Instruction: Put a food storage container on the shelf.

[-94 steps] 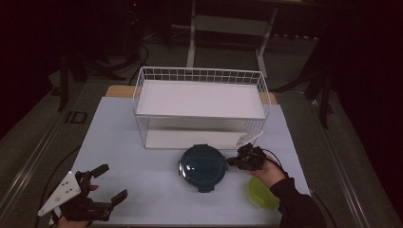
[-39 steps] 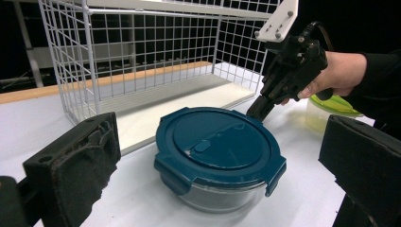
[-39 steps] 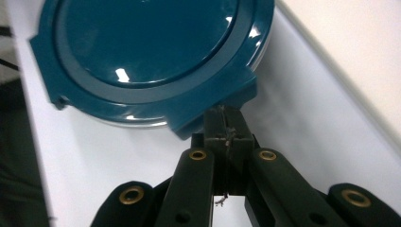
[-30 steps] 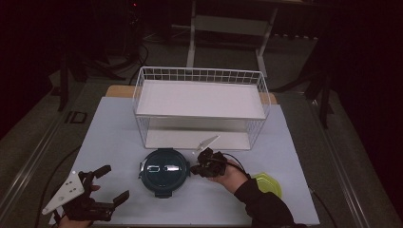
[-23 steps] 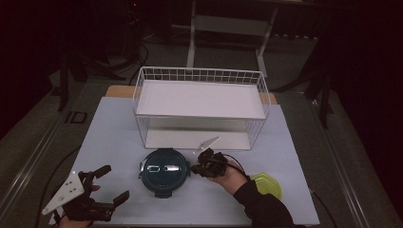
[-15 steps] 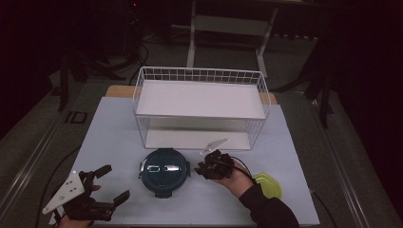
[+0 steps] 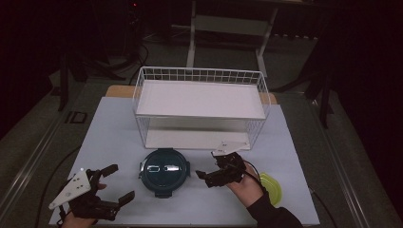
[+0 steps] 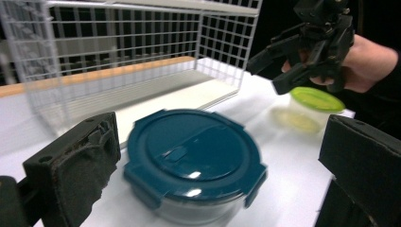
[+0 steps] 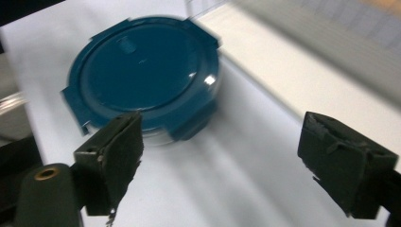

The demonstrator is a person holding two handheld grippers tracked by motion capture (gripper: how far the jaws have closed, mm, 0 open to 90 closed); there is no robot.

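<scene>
While the teal-lidded container (image 7: pixel 164 172) sits at lower centre of the high view, just before the wire rack (image 7: pixel 200 105), the right gripper (image 7: pixel 213 175) hovers beside it, jaws spread, holding nothing. Left gripper (image 7: pixel 117 185), lower left, also gapes empty. Likely a release or handover step; next move calls for one gripper closing squarely across the container's rim.

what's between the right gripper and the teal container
Nothing: in the high view, only bare table separates the right gripper from the teal container. The right gripper view shows the same, with its jaws open.
</scene>
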